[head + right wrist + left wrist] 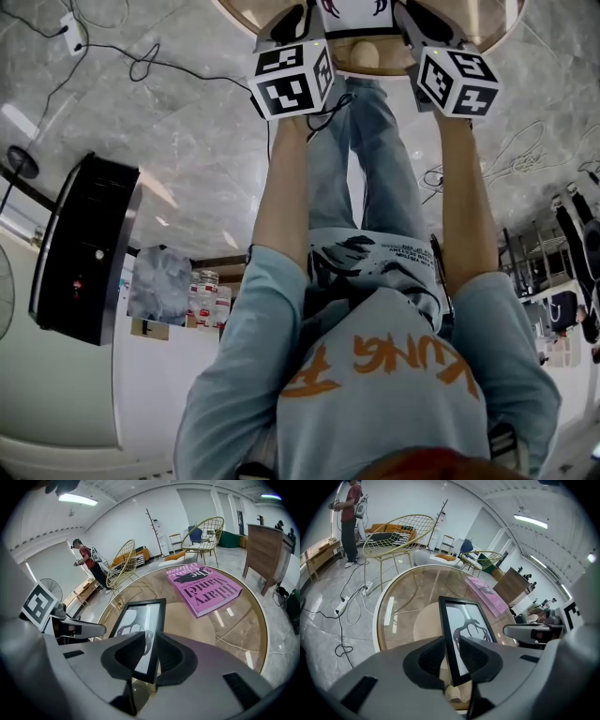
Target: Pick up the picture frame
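Person in a light blue T-shirt leaned over a round glass-topped table (378, 620), one gripper in each hand, arms stretched out and down.

Picture frame (465, 629): black border, white picture with a dark branching figure. It sat near the person's edge of the table, over the tan base seen through the glass. Could not tell whether it lay on the glass or was tipped up off it.

Left gripper (452, 641): jaws parted, straddling the frame's left border near its bottom corner. No clear clamp on it.

Right gripper (149, 641): jaws likewise parted, the frame's right border standing between them, a strip of white picture showing beside the inner jaw.

So the frame was bracketed from both sides, each gripper in sight of the other across it.

Pink book (206, 585) lay flat farther out on the glass, well apart from the frame.

Beyond: gold wire chair (393, 536), cables on the marble floor (347, 606), and another person in a red shirt (349, 513) standing at the far wall.
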The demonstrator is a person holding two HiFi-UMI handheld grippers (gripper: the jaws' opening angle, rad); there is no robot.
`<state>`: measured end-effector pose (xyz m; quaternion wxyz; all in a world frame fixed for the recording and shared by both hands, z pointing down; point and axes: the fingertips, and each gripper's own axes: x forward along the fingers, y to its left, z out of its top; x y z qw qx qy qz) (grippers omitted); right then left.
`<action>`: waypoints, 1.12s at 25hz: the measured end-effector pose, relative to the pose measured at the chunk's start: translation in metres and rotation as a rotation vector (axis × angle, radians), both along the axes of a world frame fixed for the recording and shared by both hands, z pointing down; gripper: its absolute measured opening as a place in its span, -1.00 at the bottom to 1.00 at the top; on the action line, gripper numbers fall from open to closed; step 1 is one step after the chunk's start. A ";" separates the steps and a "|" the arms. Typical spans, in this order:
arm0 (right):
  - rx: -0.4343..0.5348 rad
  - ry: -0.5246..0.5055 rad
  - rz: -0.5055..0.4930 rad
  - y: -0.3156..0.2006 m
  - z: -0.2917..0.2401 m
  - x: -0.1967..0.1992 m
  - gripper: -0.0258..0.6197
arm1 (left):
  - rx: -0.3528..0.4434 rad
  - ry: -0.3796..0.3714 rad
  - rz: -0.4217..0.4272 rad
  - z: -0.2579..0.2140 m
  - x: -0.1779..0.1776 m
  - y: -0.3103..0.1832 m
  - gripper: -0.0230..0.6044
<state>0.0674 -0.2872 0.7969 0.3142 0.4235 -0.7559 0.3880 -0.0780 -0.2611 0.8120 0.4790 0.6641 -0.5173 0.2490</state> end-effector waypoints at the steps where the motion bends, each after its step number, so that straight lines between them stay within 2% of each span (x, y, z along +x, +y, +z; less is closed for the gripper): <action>1: -0.003 0.005 0.006 -0.002 0.003 0.001 -0.69 | -0.010 0.002 0.003 0.003 0.000 -0.001 -0.53; 3: -0.008 0.014 0.016 -0.007 0.008 0.003 -0.66 | -0.025 0.004 0.001 0.008 0.000 -0.004 -0.47; 11: -0.048 0.027 0.012 -0.025 0.026 0.000 -0.56 | -0.054 0.006 -0.018 0.019 -0.002 -0.017 -0.47; 24: -0.099 0.072 0.016 -0.039 0.041 -0.005 -0.59 | -0.087 0.009 -0.017 0.032 0.004 -0.028 -0.61; 28: -0.099 0.076 0.014 -0.040 0.040 -0.005 -0.61 | -0.069 0.029 -0.032 0.031 0.008 -0.029 -0.61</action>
